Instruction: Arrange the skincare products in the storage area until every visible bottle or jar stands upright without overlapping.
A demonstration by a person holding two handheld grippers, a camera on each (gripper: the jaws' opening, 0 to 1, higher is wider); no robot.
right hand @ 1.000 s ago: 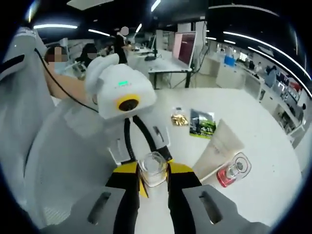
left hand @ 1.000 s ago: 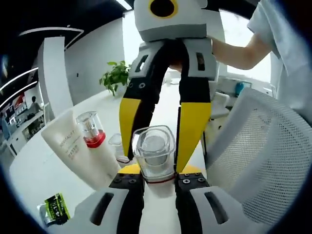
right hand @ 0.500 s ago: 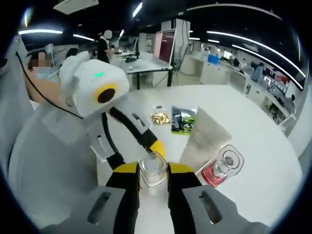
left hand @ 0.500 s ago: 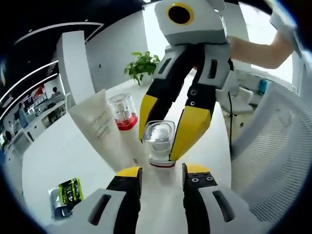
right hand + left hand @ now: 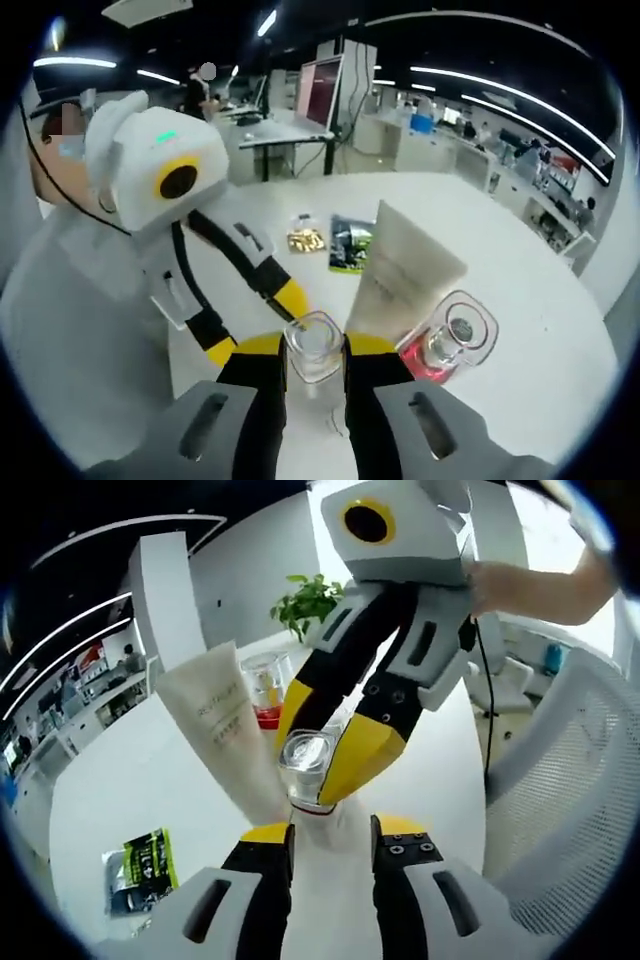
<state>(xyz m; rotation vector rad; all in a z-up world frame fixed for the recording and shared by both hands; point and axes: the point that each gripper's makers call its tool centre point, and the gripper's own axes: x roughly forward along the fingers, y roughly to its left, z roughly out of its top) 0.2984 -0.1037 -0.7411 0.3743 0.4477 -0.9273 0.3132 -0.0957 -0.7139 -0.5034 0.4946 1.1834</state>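
Left gripper view, far left: a green-and-black sachet [image 5: 142,868] is seen lying flat on the white tabletop [image 5: 120,790].
Cream tube: a pale tube [image 5: 225,735] is seen just left of centre, its crimped wide end toward the camera's upper left; whether it lies flat or leans cannot be told.
Red-based bottle: a bottle with a clear cap and red collar [image 5: 264,685] stands behind the tube, just beside it.
Clear jar: a small clear-capped jar [image 5: 310,770] with a red base is held at the centre, above the tabletop, probably lifted so that it can be set upright apart from the others.
Left tongs [image 5: 330,832]: the two tips stand apart just below the jar; contact with it cannot be told, so they are judged as only supporting or waiting.
Right tongs, seen from the left view [image 5: 325,755]: the yellow tips are closed around the jar from above.
Right gripper view: the right tongs [image 5: 315,352] are clamped on the clear jar [image 5: 314,345], with the left tongs [image 5: 268,310] reaching to it from the left.
Right side: the tube [image 5: 395,275] and the red-based bottle [image 5: 445,345] are crowded together, so free space beside them is probably needed.
Background: a gold packet [image 5: 305,240] and the sachet [image 5: 350,245] lie further away.
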